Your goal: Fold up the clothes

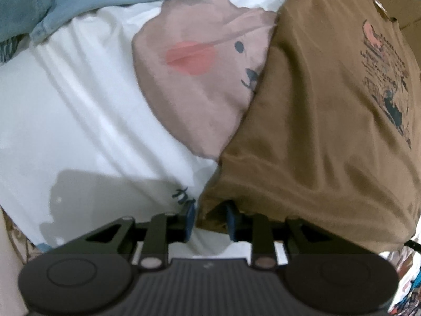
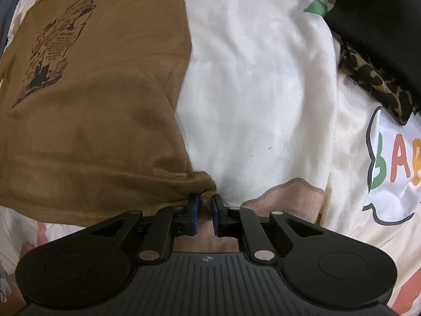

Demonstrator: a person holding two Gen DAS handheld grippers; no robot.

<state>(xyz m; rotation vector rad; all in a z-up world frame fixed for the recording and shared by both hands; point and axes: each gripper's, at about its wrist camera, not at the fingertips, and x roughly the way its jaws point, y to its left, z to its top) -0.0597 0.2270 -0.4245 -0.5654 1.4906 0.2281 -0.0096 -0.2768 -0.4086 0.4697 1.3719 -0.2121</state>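
Left wrist view: the left gripper (image 1: 209, 222) sits at the near edge of the frame with its blue-padded fingers (image 1: 190, 221) narrowly parted. A corner of the brown T-shirt (image 1: 315, 121) hangs over the gap and covers the tip of the right-hand finger. Whether cloth is actually pinched cannot be told. To the gripper's left the white printed bed cover (image 1: 86, 121) lies bare and gently creased, giving open room on that side. Farther out, a pink bear face print (image 1: 200, 79) on the cover is partly overlapped by the shirt's left edge. Beyond that, a blue-grey garment (image 1: 79, 2) is bunched at the far left corner.

Right wrist view: the right gripper (image 2: 204, 217) has its fingers (image 2: 194, 216) close together with a slim gap showing. The shirt's near corner (image 2: 202, 181) bunches directly at the fingertips, touching them; a firm grip cannot be confirmed. The shirt spreads flat up and to the left, its graphic print (image 2: 55, 52) toward the far left. Its right edge runs up the middle of the frame. Right of that edge the cover is bare white for a good stretch. Coloured lettering (image 2: 394, 163) is printed on the cover near the right border. At the far right, a leopard-pattern fabric (image 2: 373, 79) lies against a black garment (image 2: 381, 21), closing that side.
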